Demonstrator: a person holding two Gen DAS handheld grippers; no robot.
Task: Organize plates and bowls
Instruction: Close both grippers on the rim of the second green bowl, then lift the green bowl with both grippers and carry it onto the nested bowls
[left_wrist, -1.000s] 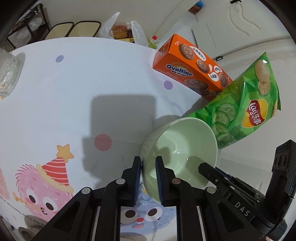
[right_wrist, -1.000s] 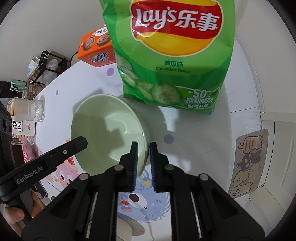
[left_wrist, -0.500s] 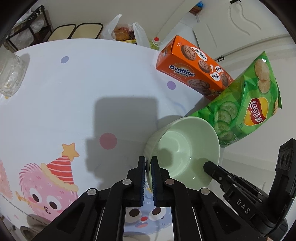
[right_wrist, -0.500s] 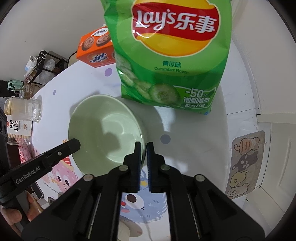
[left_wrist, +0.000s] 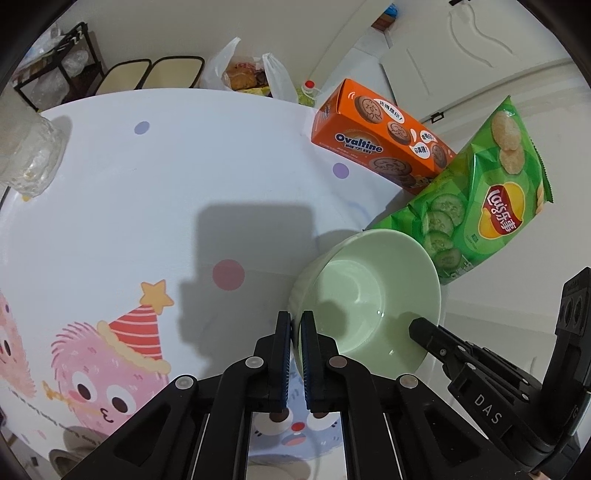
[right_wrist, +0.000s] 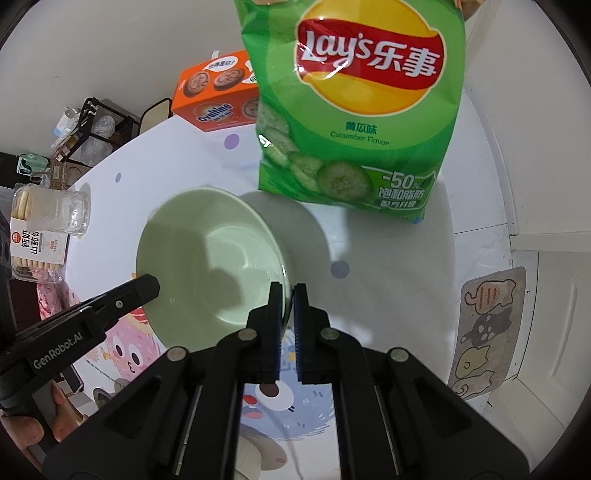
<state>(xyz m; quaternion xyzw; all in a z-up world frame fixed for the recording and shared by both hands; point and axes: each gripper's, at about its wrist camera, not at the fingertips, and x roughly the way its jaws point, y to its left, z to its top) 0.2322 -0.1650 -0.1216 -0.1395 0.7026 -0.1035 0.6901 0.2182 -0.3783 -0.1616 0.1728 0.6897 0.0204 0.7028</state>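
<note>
A pale green bowl is over the cartoon-printed tablecloth, and both grippers pinch its rim on opposite sides. My left gripper is shut on the bowl's left rim, with the rim clamped between its blue pads. In the right wrist view the left gripper's fingers show at the bowl's left edge. My right gripper is shut on the right rim, and its fingers reach into the left wrist view at the bowl's lower right. The bowl is empty.
A green Lay's chip bag stands right behind the bowl, with an orange Ovaltine box beside it. A clear jar and a biscuit pack sit far left. A floor mat lies beyond the table's right edge.
Both grippers straddled the bowl's rim with a gap a second ago and have since closed on it. The bowl has shifted only slightly.
</note>
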